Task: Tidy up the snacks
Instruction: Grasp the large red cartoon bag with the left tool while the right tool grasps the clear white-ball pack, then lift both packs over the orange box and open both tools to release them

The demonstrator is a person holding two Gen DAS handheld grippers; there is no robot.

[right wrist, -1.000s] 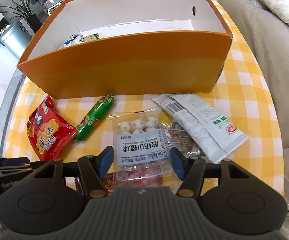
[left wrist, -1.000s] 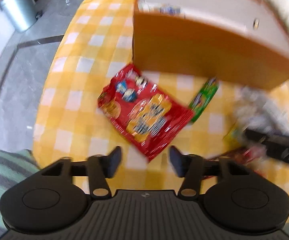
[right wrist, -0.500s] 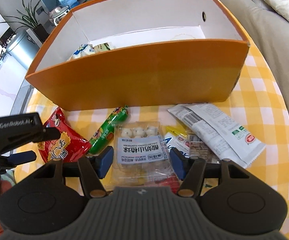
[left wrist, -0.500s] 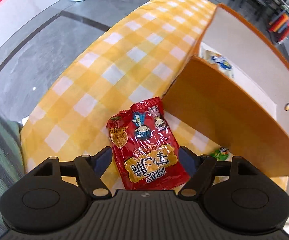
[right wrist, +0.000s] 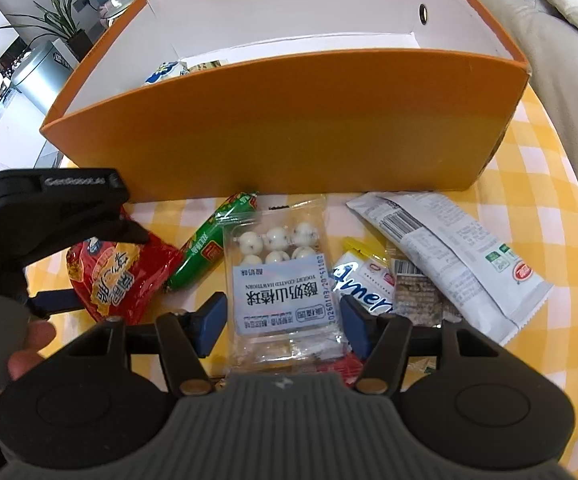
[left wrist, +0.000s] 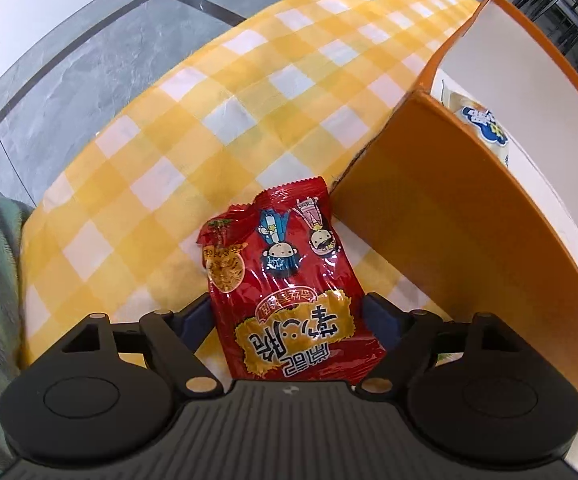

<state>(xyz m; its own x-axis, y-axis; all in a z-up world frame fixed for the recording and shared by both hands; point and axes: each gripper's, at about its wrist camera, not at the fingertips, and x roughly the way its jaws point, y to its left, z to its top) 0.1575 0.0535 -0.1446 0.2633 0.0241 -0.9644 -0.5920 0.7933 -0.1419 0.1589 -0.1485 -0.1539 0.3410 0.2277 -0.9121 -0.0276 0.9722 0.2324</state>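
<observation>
The red packet (left wrist: 285,284) lies flat on the checked counter (left wrist: 249,80), just beside the near corner of the orange box (left wrist: 469,248). The left tool (left wrist: 287,318) is released, a finger on each side of the packet's near end; whether they touch it cannot be told. In the right view, the clear pouch (right wrist: 283,280) of white balls lies before the box, the green stick (right wrist: 209,248) at its 9 o'clock and a white wrapper (right wrist: 457,252) at its 3 o'clock. The right tool (right wrist: 283,320) is released, straddling the pouch's near end. A blue-and-white pack (left wrist: 483,126) lies inside the box.
</observation>
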